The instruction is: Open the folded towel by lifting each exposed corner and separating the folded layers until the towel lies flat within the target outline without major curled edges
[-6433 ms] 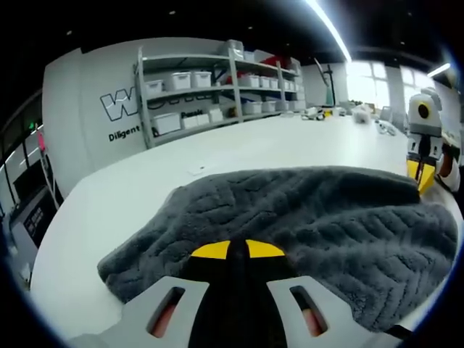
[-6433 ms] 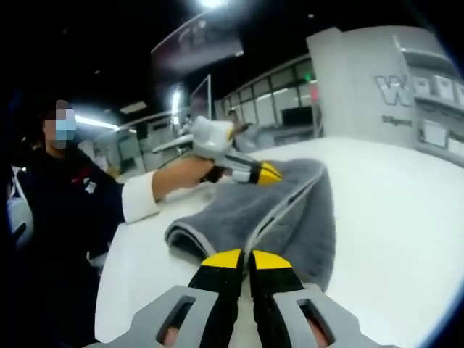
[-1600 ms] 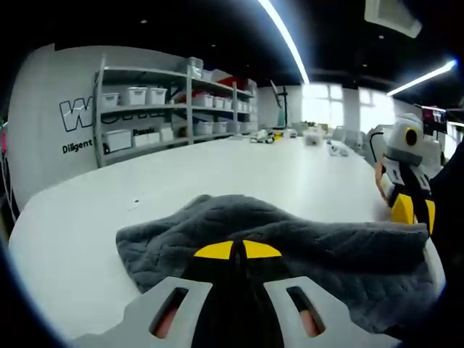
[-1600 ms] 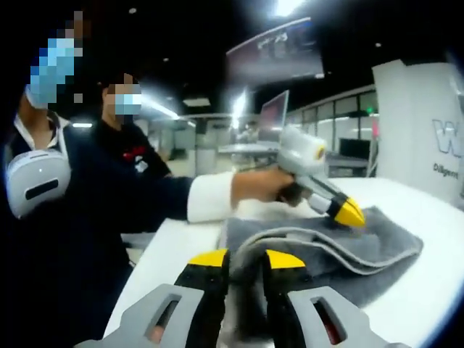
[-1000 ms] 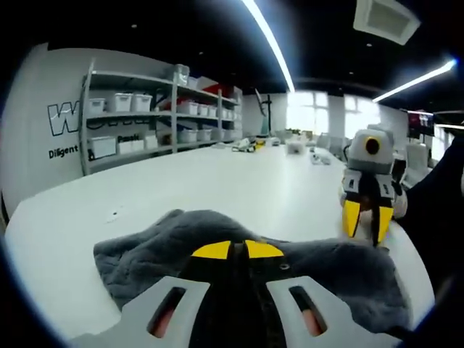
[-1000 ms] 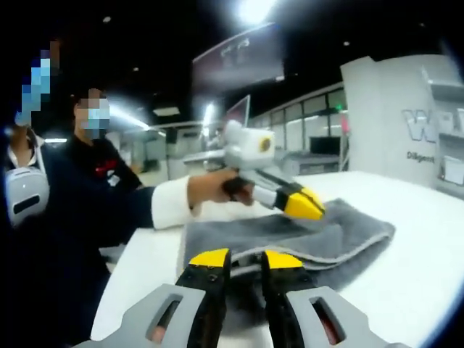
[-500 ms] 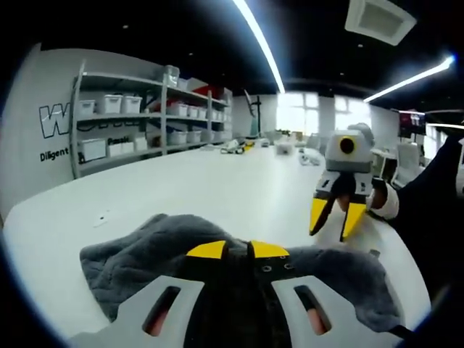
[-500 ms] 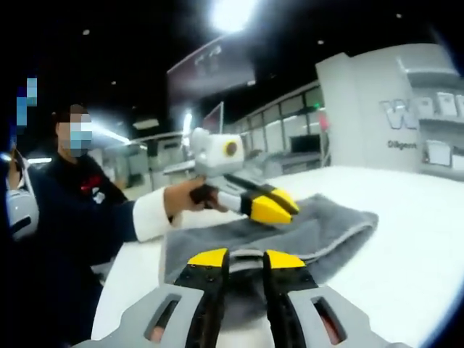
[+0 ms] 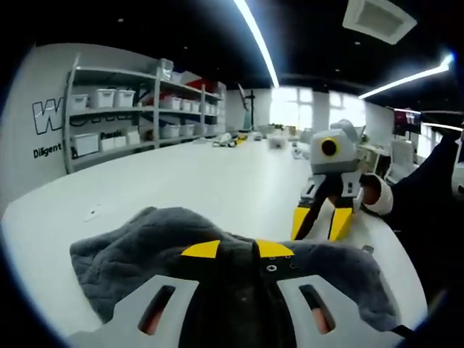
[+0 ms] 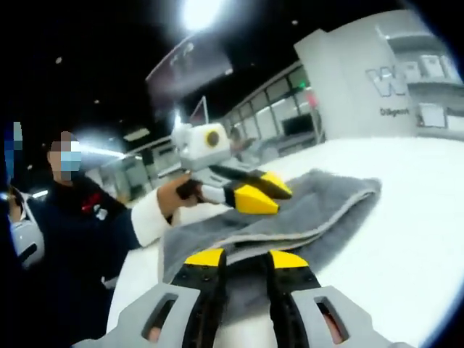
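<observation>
Left gripper view: the left gripper [image 9: 238,250] has its yellow-tipped jaws spread apart, with dark grey fabric of the towel [image 9: 138,246] lying between and over them; whether any layer is truly pinched I cannot tell. The towel sits bunched and folded on the white table [image 9: 181,181], close to its near edge. The right gripper [image 9: 323,217] hangs just above the far side of the towel, its jaws apart, holding nothing.

In the right gripper view the towel [image 10: 319,199] shows a lighter hem along the fold, and the layers lie one on the other. This gripper's own jaws [image 10: 244,259] stand apart over the near edge of the fabric, and the left gripper [image 10: 255,192] is over the upper layer, held by a person's hand [image 10: 185,192] in a white cuff.

I judge the main risk is taking two layers together instead of one: the fold would then lift as a whole and not separate. Because the towel is near the table edge, a strong pull could also drag it off, or leave a corner curled under.
</observation>
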Motion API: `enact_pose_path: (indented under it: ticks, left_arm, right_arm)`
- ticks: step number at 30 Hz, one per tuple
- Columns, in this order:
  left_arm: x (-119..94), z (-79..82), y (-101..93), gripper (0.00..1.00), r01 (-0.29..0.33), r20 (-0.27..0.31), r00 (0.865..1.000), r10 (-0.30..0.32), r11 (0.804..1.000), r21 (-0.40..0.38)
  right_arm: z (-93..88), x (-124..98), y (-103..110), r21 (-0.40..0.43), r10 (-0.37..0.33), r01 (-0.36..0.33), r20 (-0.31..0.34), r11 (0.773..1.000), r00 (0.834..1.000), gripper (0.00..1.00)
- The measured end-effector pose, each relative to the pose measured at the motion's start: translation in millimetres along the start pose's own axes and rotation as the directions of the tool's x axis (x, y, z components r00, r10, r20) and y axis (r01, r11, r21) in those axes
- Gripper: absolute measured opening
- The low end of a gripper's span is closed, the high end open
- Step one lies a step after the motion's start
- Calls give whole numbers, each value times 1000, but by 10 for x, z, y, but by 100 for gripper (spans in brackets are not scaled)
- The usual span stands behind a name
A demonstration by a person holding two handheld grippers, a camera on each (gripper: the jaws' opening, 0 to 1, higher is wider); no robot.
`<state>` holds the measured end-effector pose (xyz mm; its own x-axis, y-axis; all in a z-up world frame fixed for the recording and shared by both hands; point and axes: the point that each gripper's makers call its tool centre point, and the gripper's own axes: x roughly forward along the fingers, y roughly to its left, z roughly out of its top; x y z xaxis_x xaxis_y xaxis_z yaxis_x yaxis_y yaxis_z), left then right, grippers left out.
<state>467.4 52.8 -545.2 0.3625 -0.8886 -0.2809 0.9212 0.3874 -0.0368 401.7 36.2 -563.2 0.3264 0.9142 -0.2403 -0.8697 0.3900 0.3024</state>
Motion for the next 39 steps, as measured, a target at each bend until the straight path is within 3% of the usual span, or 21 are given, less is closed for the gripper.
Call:
enact_pose_path:
  ticks: [12, 19, 26, 33, 37, 39]
  left_arm:
    - [-4, -6, -3, 15, 40, -17, 999, -41, 998, -37]
    - [-7, -79, -43, 7, 59, -49, 997, -63, 995, -80]
    - [3, -145, -102, 3, 73, -69, 994, -82, 989, -127]
    - [10, -136, -191, 3, 115, -42, 991, -127, 969, -218]
    - [-7, -71, -218, 5, 151, 7, 988, -156, 940, -306]
    - [-22, -69, -209, 6, 150, 8, 988, -155, 938, -313]
  right_arm:
    - [-73, 40, 7, -2, -3, 3, -28, 1000, 1000, 20]
    - [-23, 50, 27, -134, -28, 28, -4, 991, 1000, 12]
    - [81, 34, 55, -212, -39, 47, 44, 976, 998, 6]
    - [154, 52, 92, -289, -39, 60, 78, 955, 996, 3]
    - [166, 82, 124, -358, -45, 72, 84, 931, 995, 2]
    - [177, 102, 141, -380, -48, 78, 90, 922, 995, 2]
